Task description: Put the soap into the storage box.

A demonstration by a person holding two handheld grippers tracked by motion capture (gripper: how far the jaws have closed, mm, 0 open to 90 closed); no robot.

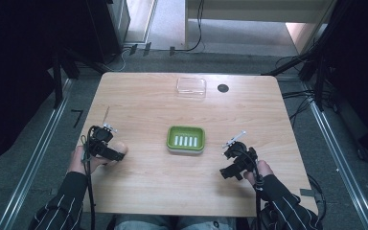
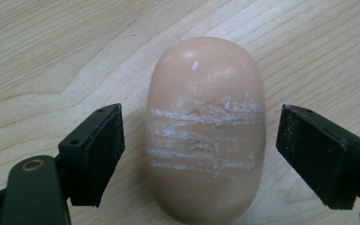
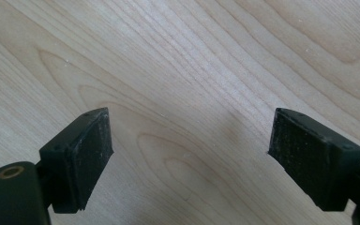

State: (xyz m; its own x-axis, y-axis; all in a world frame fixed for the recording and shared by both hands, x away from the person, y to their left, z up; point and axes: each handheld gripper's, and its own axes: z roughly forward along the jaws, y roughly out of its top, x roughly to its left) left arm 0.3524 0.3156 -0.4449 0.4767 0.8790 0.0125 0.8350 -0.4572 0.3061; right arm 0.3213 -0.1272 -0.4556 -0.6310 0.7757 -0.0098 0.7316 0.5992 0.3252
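Light wooden table (image 1: 153,115) on grey floor: green soap dish (image 1: 186,139) at centre, clear plastic lid (image 1: 191,87) near the far edge, small dark round spot (image 1: 223,88) just beside the lid. Left gripper (image 2: 200,154) spread wide at the table's left side, one jaw on either side of a peach oval soap bar (image 2: 205,126) lying flat on the wood, pads apart from it; the bar's top carries white scuff lines. Right gripper (image 3: 190,154) also spread wide, over bare wood at the table's right, well apart from the dish.
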